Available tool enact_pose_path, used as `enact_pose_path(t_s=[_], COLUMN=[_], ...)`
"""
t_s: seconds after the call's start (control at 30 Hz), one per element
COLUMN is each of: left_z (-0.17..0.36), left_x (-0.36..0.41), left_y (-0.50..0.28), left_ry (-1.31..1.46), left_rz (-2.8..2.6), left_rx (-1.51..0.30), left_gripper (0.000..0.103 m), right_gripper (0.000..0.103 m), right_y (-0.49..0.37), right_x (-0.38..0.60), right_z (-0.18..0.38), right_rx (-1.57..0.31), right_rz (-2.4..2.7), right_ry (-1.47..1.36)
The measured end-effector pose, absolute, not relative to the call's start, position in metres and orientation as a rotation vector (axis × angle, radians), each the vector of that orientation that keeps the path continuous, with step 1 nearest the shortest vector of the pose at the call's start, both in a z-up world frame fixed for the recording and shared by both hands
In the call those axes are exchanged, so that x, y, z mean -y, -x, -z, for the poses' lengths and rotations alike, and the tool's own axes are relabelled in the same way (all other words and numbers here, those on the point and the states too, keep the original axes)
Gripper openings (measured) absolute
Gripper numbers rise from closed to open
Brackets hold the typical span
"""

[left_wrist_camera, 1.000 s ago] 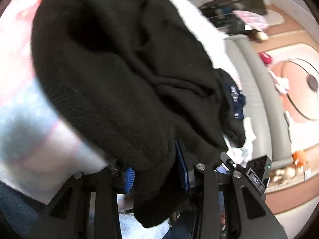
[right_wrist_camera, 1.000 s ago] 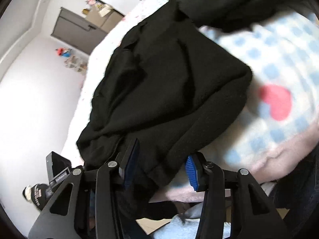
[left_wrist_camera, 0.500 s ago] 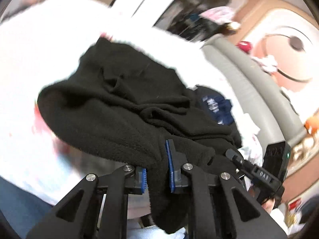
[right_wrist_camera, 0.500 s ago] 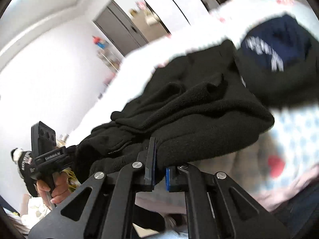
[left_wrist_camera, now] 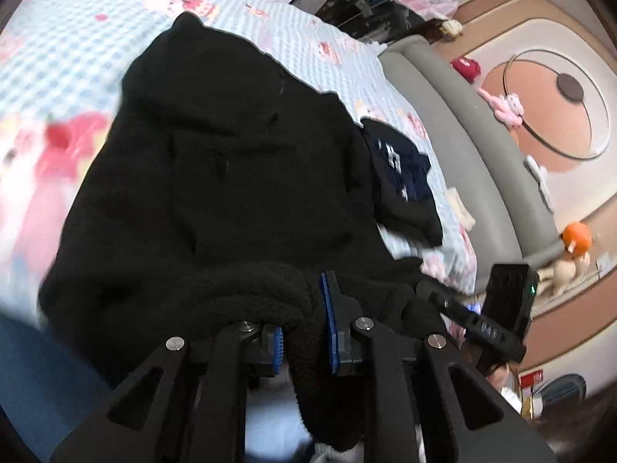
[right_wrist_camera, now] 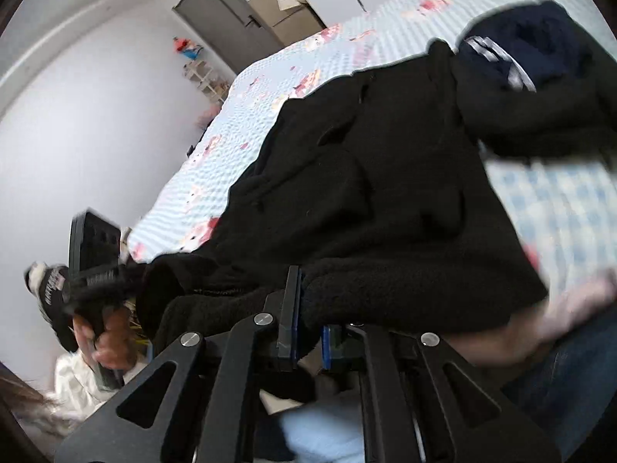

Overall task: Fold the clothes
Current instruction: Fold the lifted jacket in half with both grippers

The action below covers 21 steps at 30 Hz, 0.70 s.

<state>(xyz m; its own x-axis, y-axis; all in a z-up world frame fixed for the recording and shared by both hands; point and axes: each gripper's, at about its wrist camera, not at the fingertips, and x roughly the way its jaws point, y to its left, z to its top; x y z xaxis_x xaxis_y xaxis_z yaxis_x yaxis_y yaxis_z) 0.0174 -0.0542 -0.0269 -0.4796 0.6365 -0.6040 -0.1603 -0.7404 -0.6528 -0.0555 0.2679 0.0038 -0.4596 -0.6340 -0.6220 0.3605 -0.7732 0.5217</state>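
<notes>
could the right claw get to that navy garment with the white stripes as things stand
Probably not right away. The right claw is shut on the near edge of the black fleece, and the navy garment lies beyond the fleece on the bed. It would need to let go first.

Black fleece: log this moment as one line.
left gripper: shut on black fleece | right gripper: shut on black fleece | fleece spread on bed | navy garment beside
</notes>
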Motion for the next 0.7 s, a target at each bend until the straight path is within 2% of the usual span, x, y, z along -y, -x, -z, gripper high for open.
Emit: enact_pose_path(t_s=[0.07, 0.1, 0.13, 0.17, 0.2, 0.23, 0.3, 0.33, 0.4, 0.47, 0.53, 0.6, 0.7], left_z=[0.003, -0.002, 0.006, 0.016, 0.027, 0.038, 0.070, 0.072, 0.065, 0.050, 0.037, 0.030, 0.032], left_x=[0.056, 0.063, 0.066, 0.069, 0.072, 0.075, 0.075, 0.080, 0.093, 0.110, 0.120, 0.118, 0.098], left_y=[0.018, 0.038, 0.066, 0.096, 0.125, 0.154, 0.191, 0.196, 0.200, 0.197, 0.195, 0.187, 0.183], left_ry=[1.165, 1.160, 1.214, 1.277, 1.340, 1.404, 1.599, 1.576, 1.474, 1.340, 1.253, 1.238, 1.277], left_rz=[-2.275, -2.269, -2.261, -2.252, -2.241, -2.229, -2.186, -2.164, -2.137, -2.124, -2.129, -2.156, -2.163], left_rx=[0.677, 0.696, 0.724, 0.752, 0.780, 0.808, 0.852, 0.878, 0.927, 0.967, 0.986, 0.868, 0.628], left_gripper=[0.021, 0.029, 0.040, 0.045, 0.050, 0.050, 0.050, 0.051, 0.051, 0.051, 0.054, 0.055, 0.055], right_gripper=[0.011, 0.011, 0.022, 0.030, 0.034, 0.043, 0.045, 0.044, 0.045, 0.060, 0.069, 0.077, 0.078], right_y=[0.080, 0.099, 0.123, 0.152, 0.183, 0.207, 0.242, 0.251, 0.247, 0.240, 0.230, 0.218, 0.215], right_x=[-0.266, -0.265, -0.266, -0.265, -0.264, -0.262, -0.261, -0.262, -0.268, -0.275, -0.288, -0.299, -0.301], right_z=[-0.024, -0.030, -0.031, -0.026, -0.012, 0.007, 0.044, 0.058, 0.051, 0.032, 0.010, 0.001, 0.020], right_rx=[0.429, 0.443, 0.469, 0.486, 0.494, 0.503, 0.551, 0.585, 0.619, 0.622, 0.636, 0.650, 0.551], right_rz=[2.263, 2.284, 2.310, 2.342, 2.373, 2.392, 2.383, 2.367, 2.362, 2.396, 2.476, 2.502, 2.484], right_ry=[-1.051, -1.016, -0.994, -0.990, -1.037, -1.121, -1.319, -1.385, -1.295, -1.175, -1.062, -1.001, -1.132])
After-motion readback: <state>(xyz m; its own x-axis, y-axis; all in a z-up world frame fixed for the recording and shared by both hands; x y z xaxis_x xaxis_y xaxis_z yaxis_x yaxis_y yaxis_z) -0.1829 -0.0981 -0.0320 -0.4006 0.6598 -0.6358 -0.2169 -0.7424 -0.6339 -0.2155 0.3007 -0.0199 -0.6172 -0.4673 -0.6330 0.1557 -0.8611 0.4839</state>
